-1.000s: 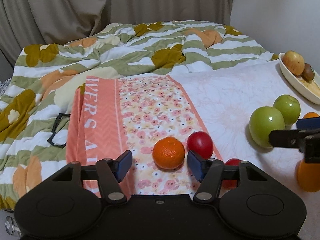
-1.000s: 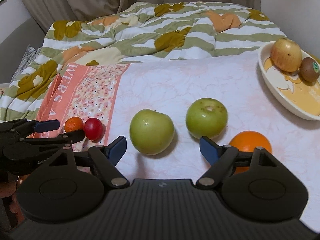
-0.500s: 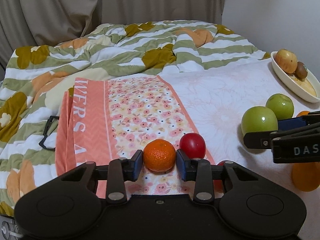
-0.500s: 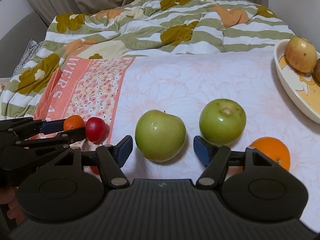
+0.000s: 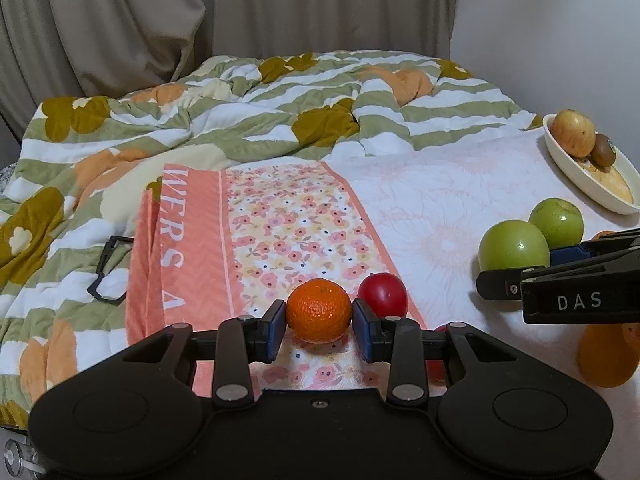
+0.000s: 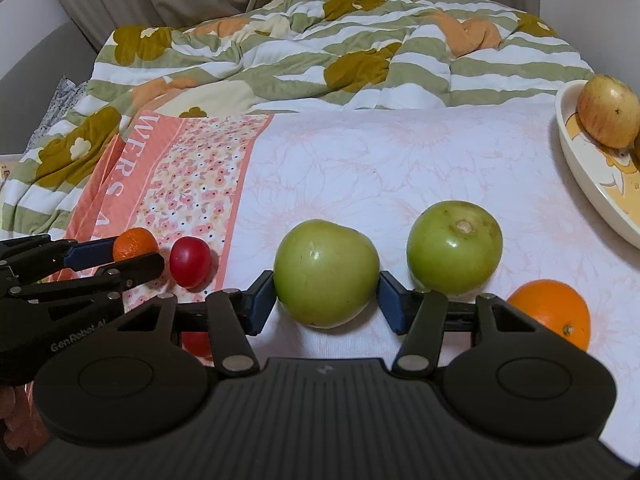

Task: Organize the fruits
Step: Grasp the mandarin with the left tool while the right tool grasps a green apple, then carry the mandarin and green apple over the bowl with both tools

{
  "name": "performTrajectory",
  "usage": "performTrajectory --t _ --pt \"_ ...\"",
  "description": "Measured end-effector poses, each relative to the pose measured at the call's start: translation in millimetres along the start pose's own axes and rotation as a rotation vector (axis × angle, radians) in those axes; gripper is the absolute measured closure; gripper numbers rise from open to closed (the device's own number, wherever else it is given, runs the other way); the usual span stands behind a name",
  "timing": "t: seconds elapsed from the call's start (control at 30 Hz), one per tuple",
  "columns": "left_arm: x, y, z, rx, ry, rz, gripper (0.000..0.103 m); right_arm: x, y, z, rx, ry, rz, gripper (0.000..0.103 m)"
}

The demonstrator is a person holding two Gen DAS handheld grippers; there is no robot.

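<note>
On the bed, the left gripper (image 5: 319, 326) pinches the tangerine (image 5: 319, 310) in its jaws while the right gripper (image 6: 326, 298) clamps a green apple (image 6: 326, 272).

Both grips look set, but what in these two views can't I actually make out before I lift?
- Small red fruit: mostly hidden behind the right hand-held gripper body in the right wrist view.
- Kiwi: cut off at the frame edge in the right wrist view.
- Orange: blurred at the left wrist view's edge.
- Bowl: far side out of frame, right wrist view.

Right hand-held gripper (image 6: 326, 298) now tight around near green apple (image 6: 326, 272).
</note>
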State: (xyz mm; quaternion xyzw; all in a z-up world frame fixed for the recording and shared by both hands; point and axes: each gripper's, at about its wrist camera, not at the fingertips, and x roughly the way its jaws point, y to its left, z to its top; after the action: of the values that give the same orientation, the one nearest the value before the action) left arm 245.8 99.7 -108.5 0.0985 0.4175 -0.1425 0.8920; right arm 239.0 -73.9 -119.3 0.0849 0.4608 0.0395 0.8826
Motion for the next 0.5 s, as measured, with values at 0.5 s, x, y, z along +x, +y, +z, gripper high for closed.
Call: performTrajectory --t 0.5 --pt "-65.5 -12.4 -5.0 -0.033 -0.099 0.036 0.064 -62.9 2.8 -9.4 -0.031 -0.080 0.012 0.033"
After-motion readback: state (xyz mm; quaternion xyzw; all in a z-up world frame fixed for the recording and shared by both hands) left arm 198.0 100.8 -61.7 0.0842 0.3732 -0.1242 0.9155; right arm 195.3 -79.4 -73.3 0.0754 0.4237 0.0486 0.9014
